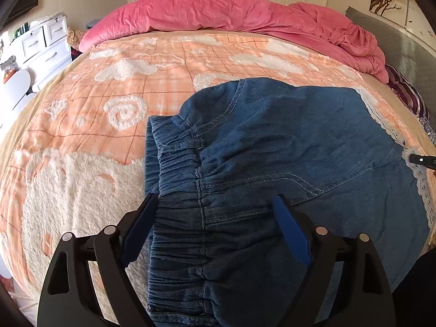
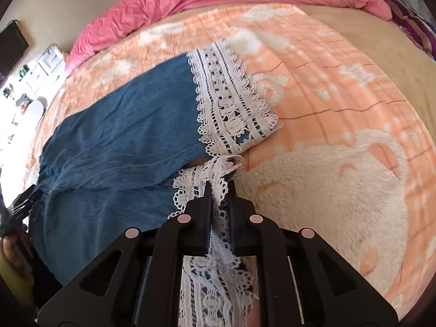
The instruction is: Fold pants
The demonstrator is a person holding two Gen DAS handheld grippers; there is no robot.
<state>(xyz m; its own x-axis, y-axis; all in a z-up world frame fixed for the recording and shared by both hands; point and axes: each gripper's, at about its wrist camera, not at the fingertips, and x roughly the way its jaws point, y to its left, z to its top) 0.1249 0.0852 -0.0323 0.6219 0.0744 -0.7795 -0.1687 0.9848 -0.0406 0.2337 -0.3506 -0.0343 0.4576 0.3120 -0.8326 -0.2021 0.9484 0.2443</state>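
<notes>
- Left gripper [image 1: 215, 204] fingers spread wide, straddling the gathered waistband [image 1: 185, 212] at 6 o'clock.
- Right gripper [image 2: 220, 188] fingers pinched on the lace hem [image 2: 215, 174].
- Denim pants [image 1: 286, 141] (lace-trimmed) lie flat on the peach blanket [image 1: 95, 109]; pink duvet [image 1: 218, 13] at 12 o'clock.

Bed blanket [image 1: 81, 141] carries denim pants [image 1: 286, 141] — pink duvet [image 1: 218, 13] behind.

pants [image 1: 272, 141] waistband runs off the near edge, and the lace hem [image 2: 218, 286] is half hidden by the jaws.
</notes>
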